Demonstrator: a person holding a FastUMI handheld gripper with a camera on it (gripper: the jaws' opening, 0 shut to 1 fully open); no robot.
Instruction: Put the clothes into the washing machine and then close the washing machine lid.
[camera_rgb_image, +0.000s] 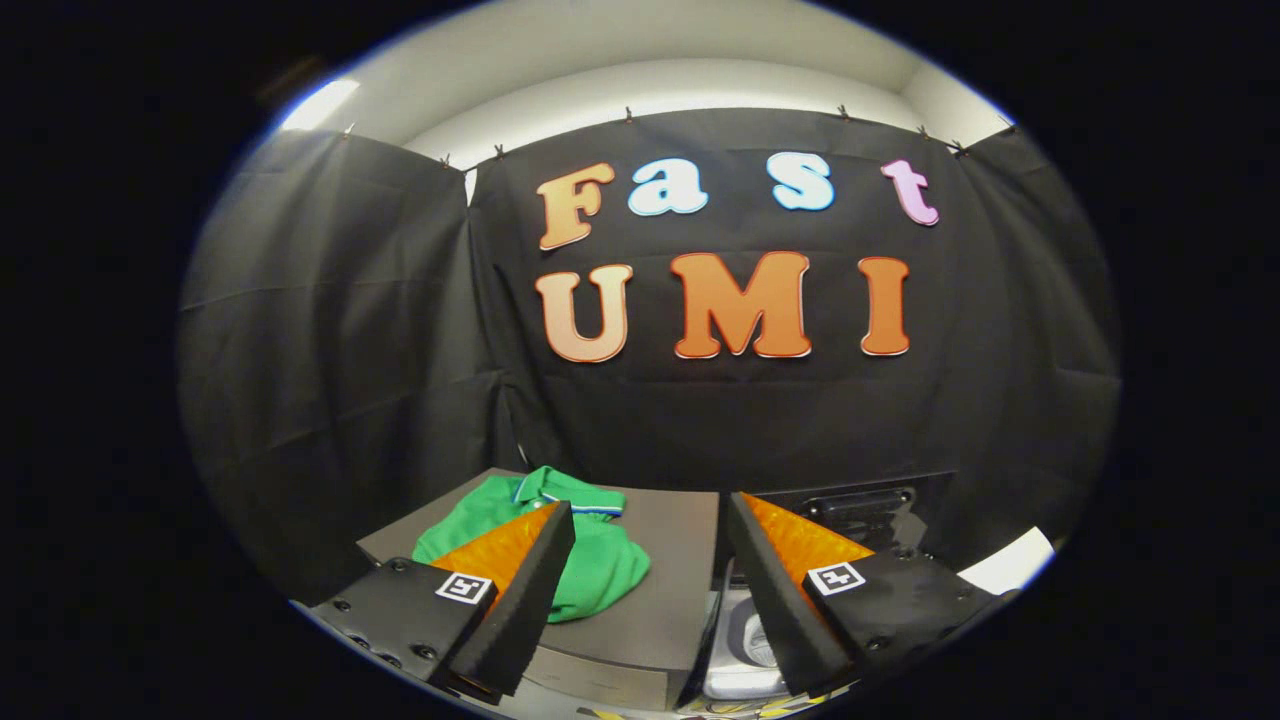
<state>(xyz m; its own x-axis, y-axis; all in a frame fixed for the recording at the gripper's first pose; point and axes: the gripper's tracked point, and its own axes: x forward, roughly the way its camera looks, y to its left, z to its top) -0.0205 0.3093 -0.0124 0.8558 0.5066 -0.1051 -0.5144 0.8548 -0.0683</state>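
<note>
A: How is the gripper (648, 520) held?

B: Raised and level, facing the black cloth wall (340, 330), fingers wide apart, holding nothing.

A: And the clothes?

B: A green polo shirt (600, 560) lies crumpled on the grey desk (670, 590), just beyond the left finger. The washing machine (745, 650) sits beside the desk, its lid (860, 505) raised behind the right finger.

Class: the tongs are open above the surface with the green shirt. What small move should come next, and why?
Probably lower the tongs toward the green shirt: they are open and hold nothing, and the shirt lies crumpled on the grey surface by the washing machine.
</note>
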